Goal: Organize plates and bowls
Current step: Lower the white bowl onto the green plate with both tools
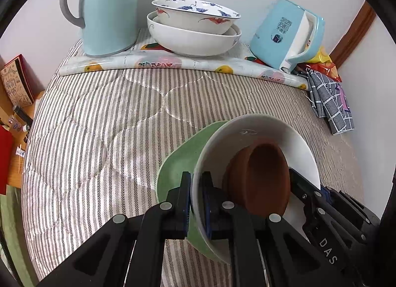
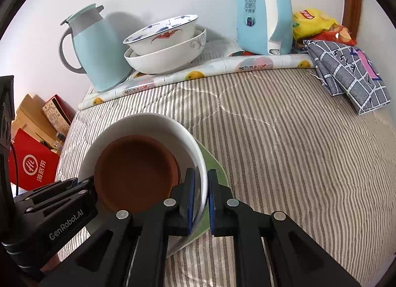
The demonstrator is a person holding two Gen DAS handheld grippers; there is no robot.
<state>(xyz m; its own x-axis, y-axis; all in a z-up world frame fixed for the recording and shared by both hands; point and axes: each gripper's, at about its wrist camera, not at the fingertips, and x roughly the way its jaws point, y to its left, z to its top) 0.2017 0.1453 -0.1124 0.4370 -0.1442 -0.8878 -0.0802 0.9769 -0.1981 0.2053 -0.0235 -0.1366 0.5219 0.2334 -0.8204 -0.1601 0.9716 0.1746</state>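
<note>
A white bowl (image 1: 267,131) holds a brown bowl (image 1: 262,175) and sits on a green plate (image 1: 183,158) above the striped cloth. My left gripper (image 1: 196,200) is shut on the white bowl's left rim. My right gripper (image 2: 201,195) is shut on the white bowl (image 2: 148,123) at its right rim, with the brown bowl (image 2: 136,173) inside and the green plate (image 2: 215,165) under it. Each gripper shows in the other's view: the right one (image 1: 304,188), the left one (image 2: 81,183). Two stacked patterned bowls (image 1: 195,24) stand at the back.
A light blue jug (image 1: 109,10) and a blue kettle (image 1: 287,34) stand at the back on a fruit-print mat (image 1: 173,63). A grey checked cloth (image 1: 329,104) and snack bags (image 2: 314,22) lie at the back right. Boxes (image 2: 34,163) sit off the left edge.
</note>
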